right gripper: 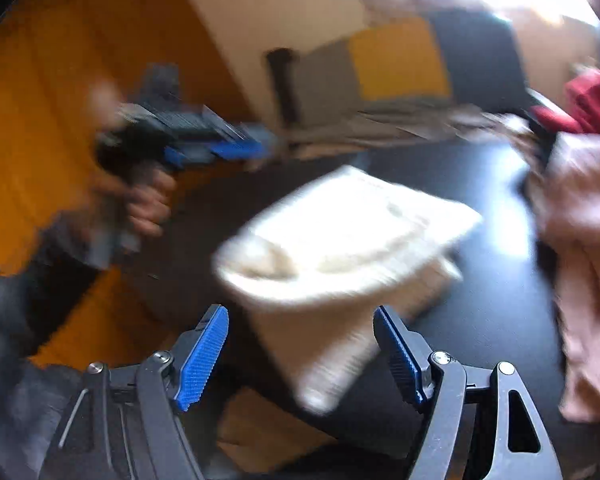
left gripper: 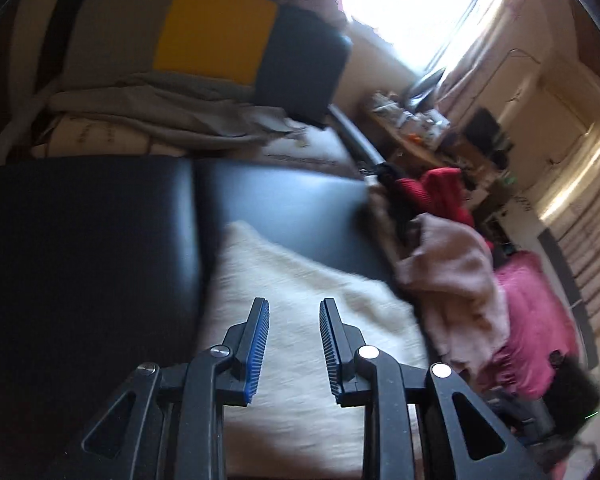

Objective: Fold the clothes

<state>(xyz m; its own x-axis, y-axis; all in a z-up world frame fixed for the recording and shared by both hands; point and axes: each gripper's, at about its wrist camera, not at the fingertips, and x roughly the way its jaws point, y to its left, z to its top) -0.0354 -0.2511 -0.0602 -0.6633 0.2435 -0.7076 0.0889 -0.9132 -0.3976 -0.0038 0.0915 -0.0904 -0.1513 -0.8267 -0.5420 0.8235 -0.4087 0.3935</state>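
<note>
While both tongs stand spread and empty, a folded cream garment (right gripper: 352, 232) lies on the black bench (left gripper: 88, 240).

Left tongs (left gripper: 294, 350) hover directly over it at lower centre; right tongs (right gripper: 300, 356) sit just short of its near end. Its long axis seems to run lower centre to upper right; blur obscures edges.
</note>
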